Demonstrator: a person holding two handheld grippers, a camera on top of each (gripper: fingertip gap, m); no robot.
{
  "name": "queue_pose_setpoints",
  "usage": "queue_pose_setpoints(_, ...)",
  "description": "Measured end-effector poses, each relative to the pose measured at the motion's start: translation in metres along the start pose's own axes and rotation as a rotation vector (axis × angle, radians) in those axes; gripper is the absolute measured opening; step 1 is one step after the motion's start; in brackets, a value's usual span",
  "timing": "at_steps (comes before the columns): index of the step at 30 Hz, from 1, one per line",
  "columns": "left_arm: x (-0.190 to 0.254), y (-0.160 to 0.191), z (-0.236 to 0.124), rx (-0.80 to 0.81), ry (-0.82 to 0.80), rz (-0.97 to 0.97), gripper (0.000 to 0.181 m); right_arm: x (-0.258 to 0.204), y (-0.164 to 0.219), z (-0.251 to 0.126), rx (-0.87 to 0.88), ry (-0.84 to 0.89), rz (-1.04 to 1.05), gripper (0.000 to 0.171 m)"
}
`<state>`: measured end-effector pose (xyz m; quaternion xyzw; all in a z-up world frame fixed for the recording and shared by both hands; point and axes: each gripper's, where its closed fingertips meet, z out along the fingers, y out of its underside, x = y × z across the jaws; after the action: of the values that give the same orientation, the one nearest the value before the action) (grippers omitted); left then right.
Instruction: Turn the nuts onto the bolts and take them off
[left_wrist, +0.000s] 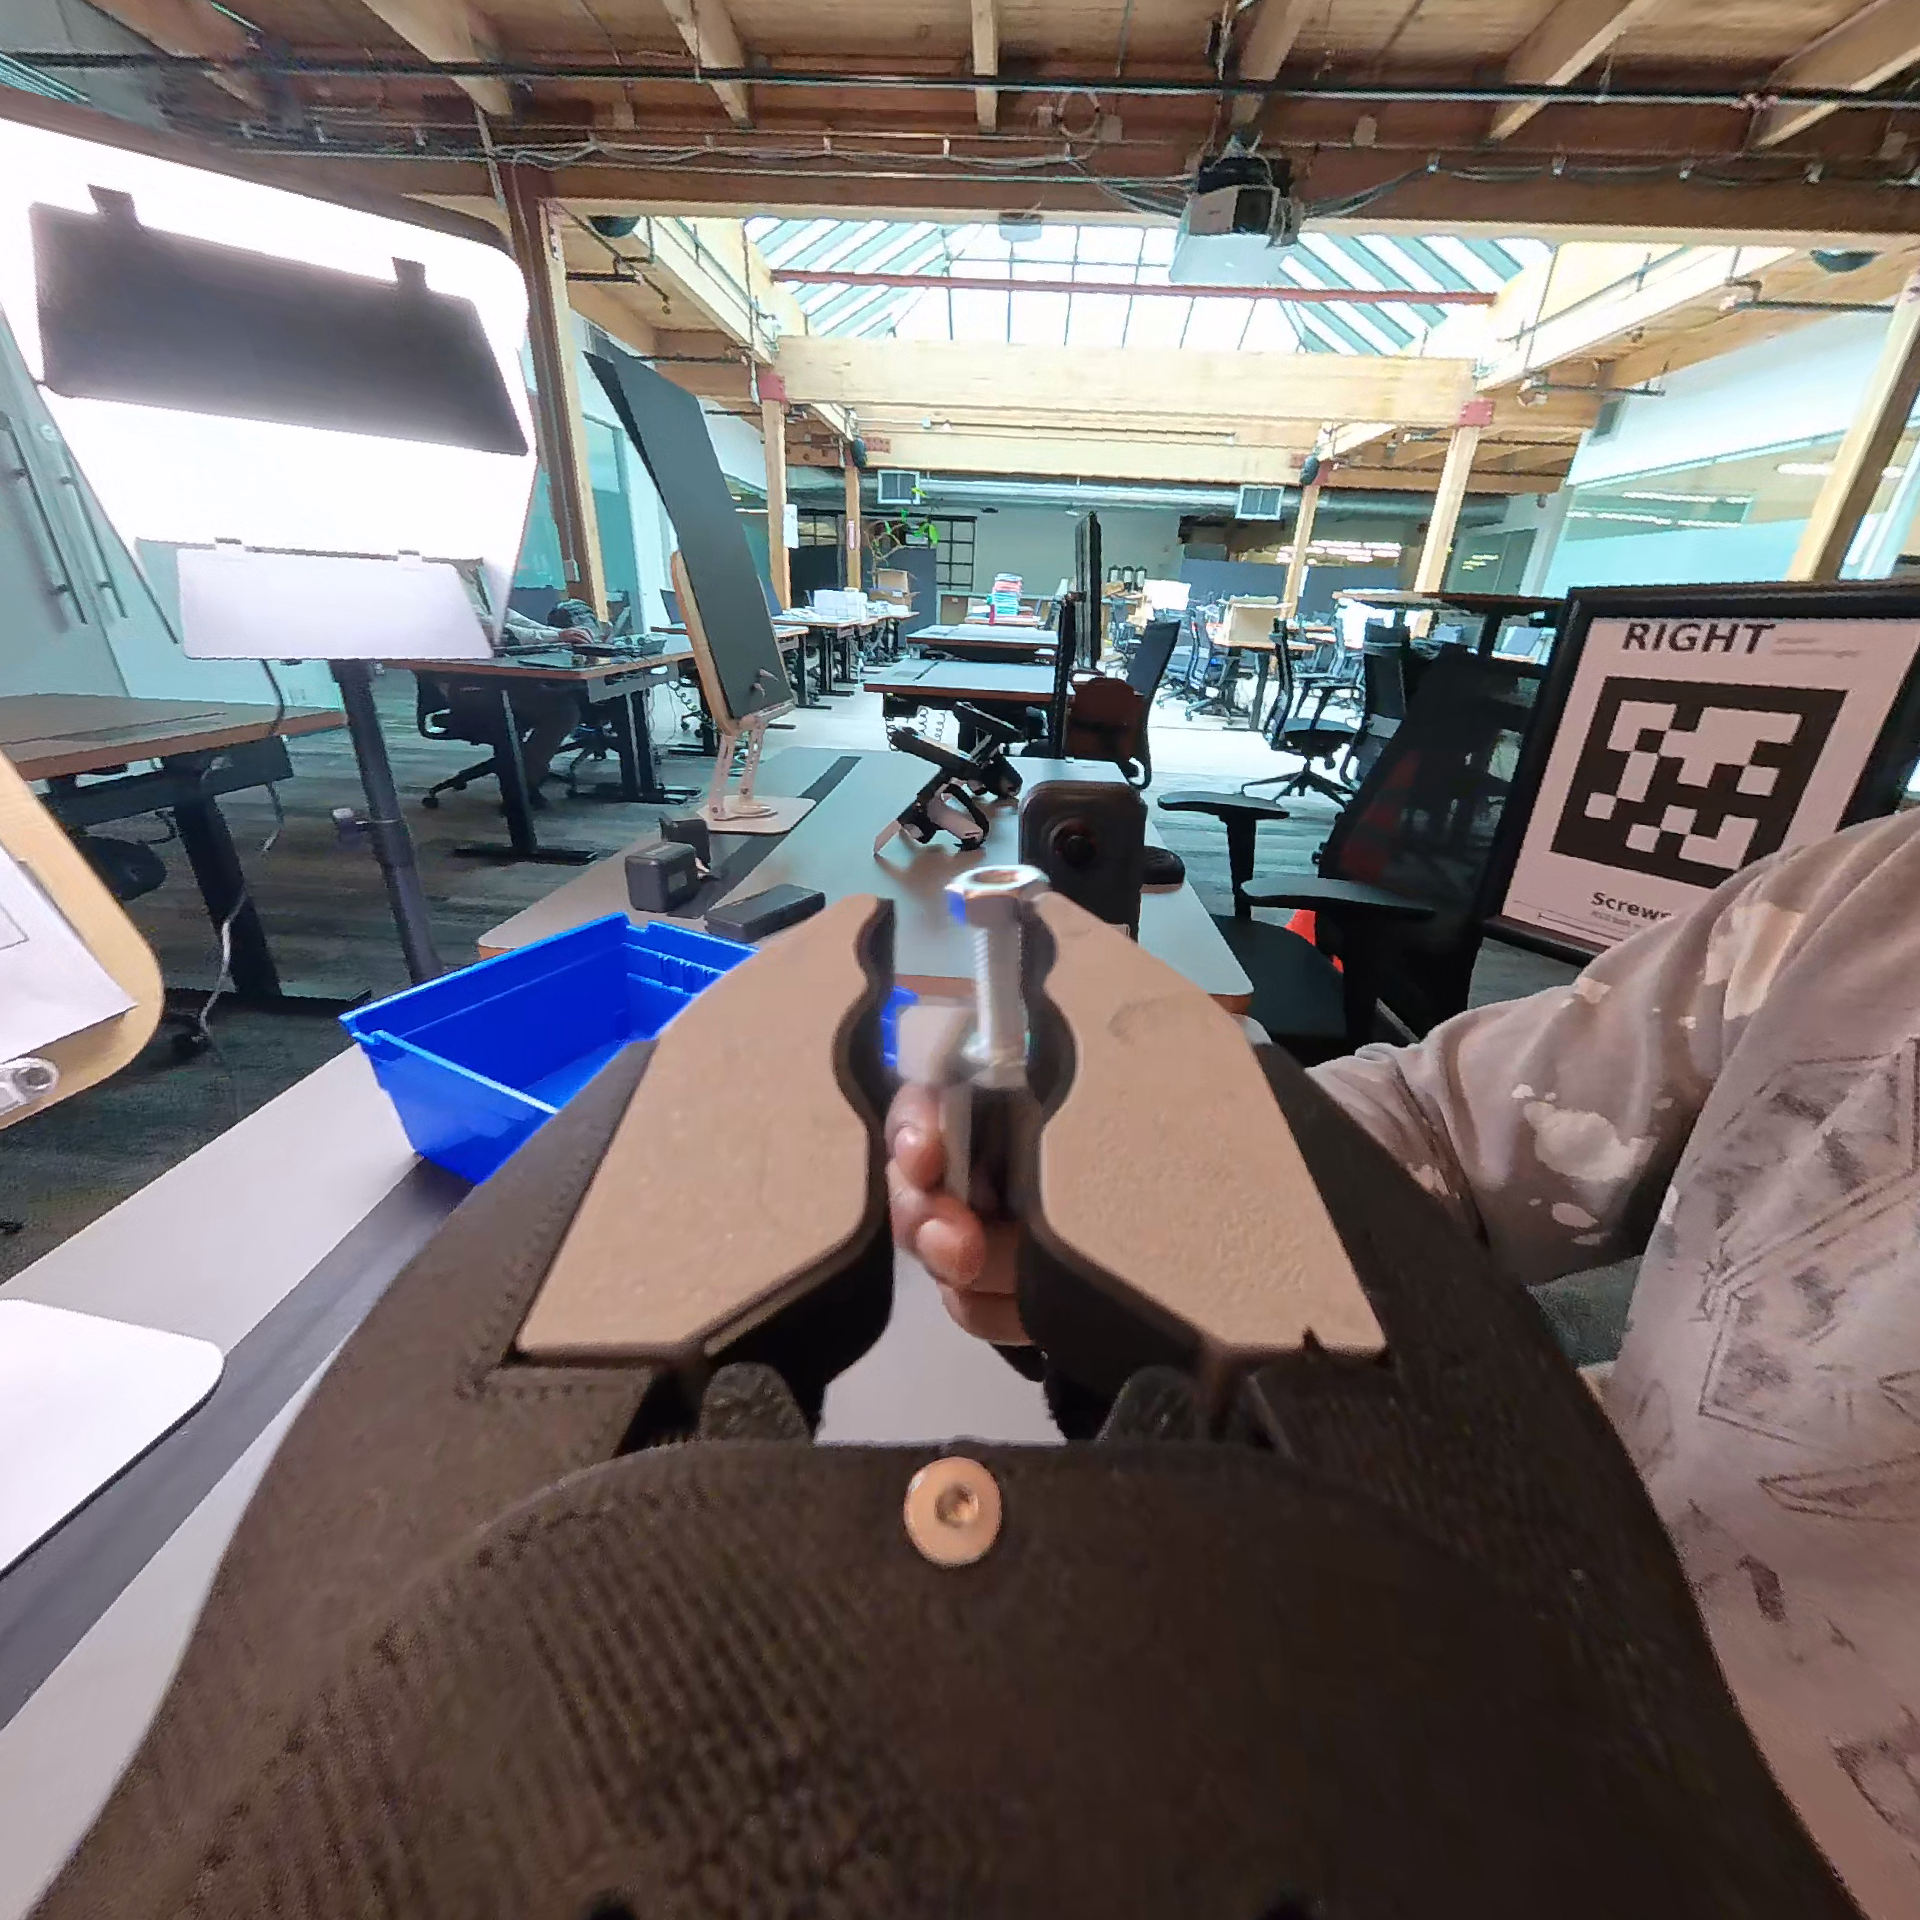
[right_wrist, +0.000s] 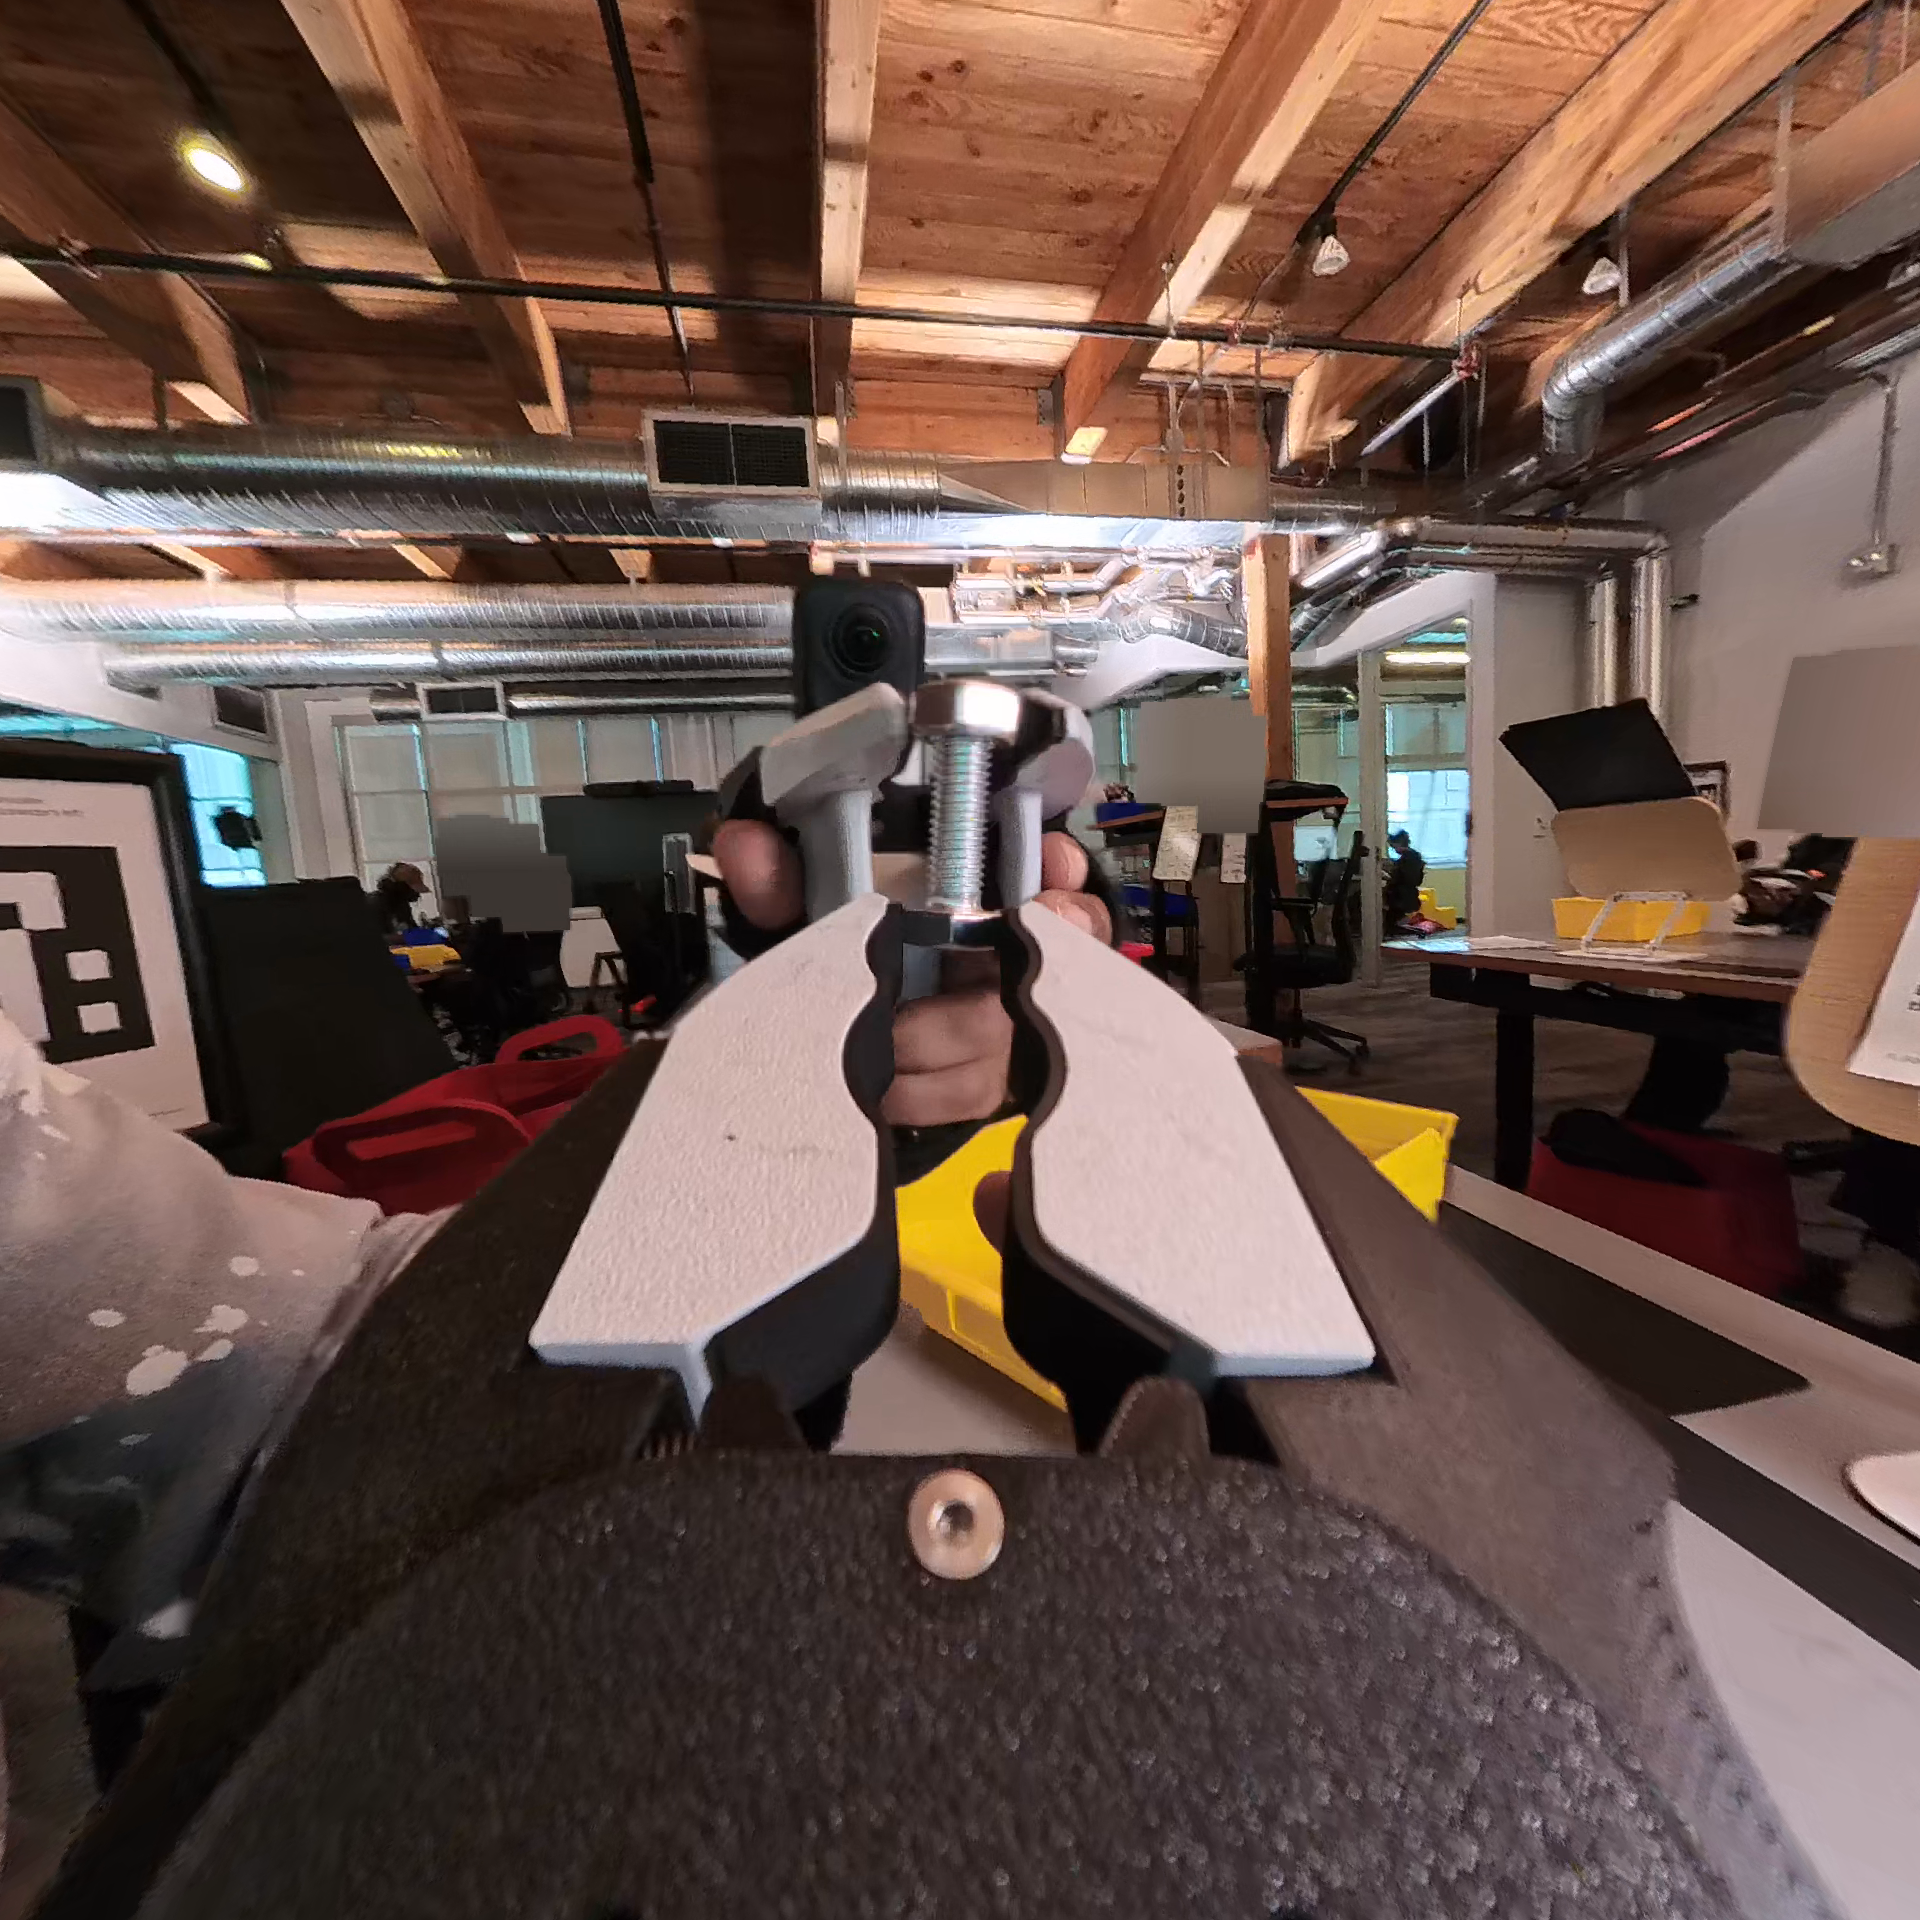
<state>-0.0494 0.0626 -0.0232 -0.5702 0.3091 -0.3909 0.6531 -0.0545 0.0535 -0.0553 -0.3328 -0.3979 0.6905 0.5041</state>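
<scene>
My left wrist camera is looking along my left fingers (left_wrist: 862, 1039), facing across the desk toward the open office. My right one is tilting upward toward the ceiling beams. Both are sitting very close to the bolt (left_wrist: 995, 987) (right_wrist: 958, 831), seeing it from opposite sides.

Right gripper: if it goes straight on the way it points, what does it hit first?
The right gripper clamps the nut on the bolt. Straight beyond, it would probably meet the left gripper holding the bolt's head, then the hand behind it, though depth is unclear.
</scene>
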Motion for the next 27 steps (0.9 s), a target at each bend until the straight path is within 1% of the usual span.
queue_pose_setpoints(1,-0.005,0.000,-0.003,0.003,-0.028,0.005,0.017,-0.003,-0.004,-0.002,0.025,-0.027,0.014,0.018)
queue_pose_setpoints(3,-0.015,0.001,-0.008,0.002,-0.075,0.018,0.017,-0.006,-0.012,-0.003,0.050,-0.057,0.024,0.018)
queue_pose_setpoints(6,-0.008,-0.004,-0.008,0.039,-0.015,-0.028,0.020,-0.007,-0.015,-0.004,0.053,-0.052,0.015,0.018)
queue_pose_setpoints(9,0.006,-0.003,0.000,0.039,0.041,-0.030,0.027,-0.001,-0.007,-0.003,0.023,-0.017,0.006,0.018)
queue_pose_setpoints(13,0.005,0.000,0.004,0.037,0.034,-0.041,0.028,-0.004,-0.005,-0.001,0.012,-0.026,-0.001,0.018)
queue_pose_setpoints(14,-0.002,-0.002,0.001,0.048,0.013,-0.065,0.018,-0.006,-0.007,-0.002,0.024,-0.044,0.001,0.018)
queue_pose_setpoints(16,-0.019,0.000,-0.007,0.056,-0.065,-0.072,0.015,-0.013,-0.014,-0.004,0.046,-0.090,0.007,0.018)
queue_pose_setpoints(19,-0.013,-0.004,-0.008,0.075,-0.020,-0.084,0.021,-0.013,-0.017,-0.004,0.040,-0.083,-0.018,0.018)
queue_pose_setpoints(23,0.010,0.000,0.005,0.039,0.065,-0.060,0.032,-0.004,-0.009,-0.004,0.014,-0.036,-0.008,0.018)
queue_pose_setpoints(24,0.011,0.002,0.008,0.030,0.059,-0.059,0.032,-0.003,-0.007,-0.004,0.008,-0.031,-0.007,0.018)
queue_pose_setpoints(25,0.008,0.003,0.009,0.026,0.039,-0.050,0.029,-0.003,-0.007,-0.003,0.006,-0.033,-0.007,0.018)
queue_pose_setpoints(26,0.005,0.002,0.008,0.030,0.023,-0.046,0.030,-0.004,-0.007,-0.003,0.007,-0.035,-0.006,0.018)
queue_pose_setpoints(27,0.001,0.001,0.006,0.041,0.010,-0.066,0.022,-0.005,-0.009,-0.004,0.017,-0.044,-0.002,0.018)
